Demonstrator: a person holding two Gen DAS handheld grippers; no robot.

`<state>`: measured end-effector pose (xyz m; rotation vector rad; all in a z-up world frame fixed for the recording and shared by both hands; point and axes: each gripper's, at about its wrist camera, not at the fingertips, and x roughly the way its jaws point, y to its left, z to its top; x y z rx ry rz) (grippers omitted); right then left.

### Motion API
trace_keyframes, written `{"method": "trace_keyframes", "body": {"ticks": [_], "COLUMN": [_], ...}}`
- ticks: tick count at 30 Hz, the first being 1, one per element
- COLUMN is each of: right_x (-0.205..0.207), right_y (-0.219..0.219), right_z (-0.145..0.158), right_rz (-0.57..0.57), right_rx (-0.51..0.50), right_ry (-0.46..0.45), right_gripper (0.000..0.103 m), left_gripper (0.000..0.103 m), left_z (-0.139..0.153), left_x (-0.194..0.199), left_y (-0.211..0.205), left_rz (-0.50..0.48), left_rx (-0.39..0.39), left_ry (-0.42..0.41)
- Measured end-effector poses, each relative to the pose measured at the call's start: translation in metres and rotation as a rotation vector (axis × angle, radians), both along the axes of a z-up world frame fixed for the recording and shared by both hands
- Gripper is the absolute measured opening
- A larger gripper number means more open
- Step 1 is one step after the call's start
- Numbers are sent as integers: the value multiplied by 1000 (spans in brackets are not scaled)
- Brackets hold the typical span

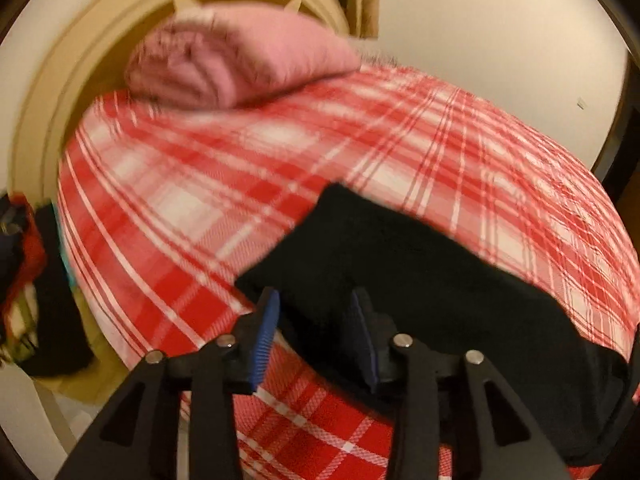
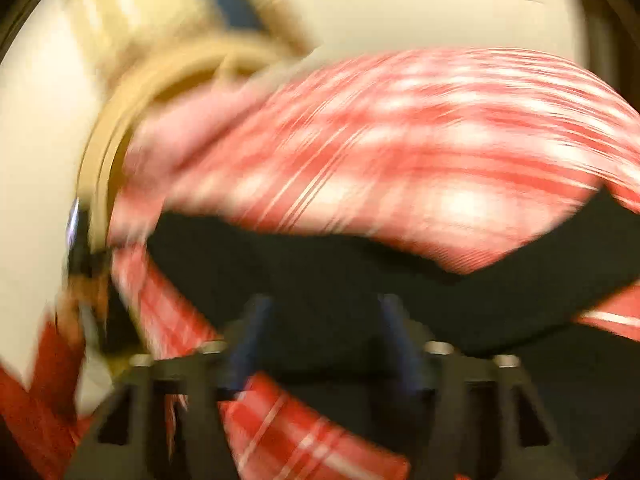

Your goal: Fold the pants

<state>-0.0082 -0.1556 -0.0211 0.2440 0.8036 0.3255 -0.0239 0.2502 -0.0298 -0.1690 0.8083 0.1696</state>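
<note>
Nearest, the left tool (image 1: 314, 320) tilts downward, its blue pads (image 1: 266, 336) apart and clear of the cloth. The black pants (image 1: 420, 280) lie folded on the bed's red-and-white plaid cover (image 1: 200, 200), just ahead of it. The right tool (image 2: 324, 332), blurred, also stands apart over the dark cloth. Beyond lie a pink pillow (image 1: 240, 56), a tan curved headboard (image 1: 60, 80) and a pale wall (image 1: 500, 32).

Black pants (image 1: 420, 276) folded, lying flat at near edge of plaid bedspread (image 1: 240, 168).
</note>
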Motion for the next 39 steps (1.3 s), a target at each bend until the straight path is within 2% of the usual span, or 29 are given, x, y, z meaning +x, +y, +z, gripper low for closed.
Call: {"method": "trace_keyframes", "body": {"ticks": [2, 5, 8, 10, 11, 13, 14, 15, 16, 17, 21, 22, 25, 27, 33, 35, 39], "right_x": [19, 66, 120, 144, 156, 151, 149, 141, 137, 131, 94, 75, 15, -21, -122, -137, -141], "right_y": [-40, -87, -115, -120, -121, -131, -131, -134, -136, -142, -154, -156, -153, -155, -165, -168, -173], "right_z": [11, 7, -20, -37, -50, -63, -64, -63, -60, -58, -38, -26, 3, 10, -14, -29, -48], "right_rz": [-161, -395, -498, -541, -583, -631, -641, -648, -649, -643, -642, -630, -629, -666, -802, -836, -868], "right_rx": [-9, -110, -142, -213, -281, -343, -347, -354, -352, -316, -169, -109, -14, 32, 134, 169, 138], "right_ry": [-19, 70, 168, 227, 278, 316, 297, 291, 287, 286, 237, 184, 56, 16, -3, 25, 85], "right_gripper": [69, 69, 69, 69, 69, 67, 55, 27, 15, 7, 4, 4, 4, 4, 5, 5, 5], "left_gripper": [40, 46, 46, 46, 46, 46, 46, 46, 48, 50, 52, 52, 52, 52, 55, 55, 55], "left_z": [13, 16, -1, -17, -24, -34, -38, -39, -39, -39, -38, -38, -39, -39, -39, -38, -37], "left_x": [1, 7, 19, 24, 26, 24, 23, 20, 18, 17, 20, 21, 19, 18, 23, 25, 26], "left_y": [-11, -35, -63, -74, -79, -86, -90, -94, -98, -100, -100, -100, -99, -99, -104, -104, -105], "left_rz": [-55, -148, -220, -229, -237, -247, -254, -259, -272, -278, -274, -275, -282, -284, -290, -289, -290], "left_rx": [-5, -38, -98, -132, -143, -142, -136, -107, -81, -74, -92, -94, -90, -85, -68, -69, -72], "left_ry": [-43, -65, -27, 19, 44, 75, 86, 69, 64, 64, 65, 66, 63, 60, 71, 77, 80]}}
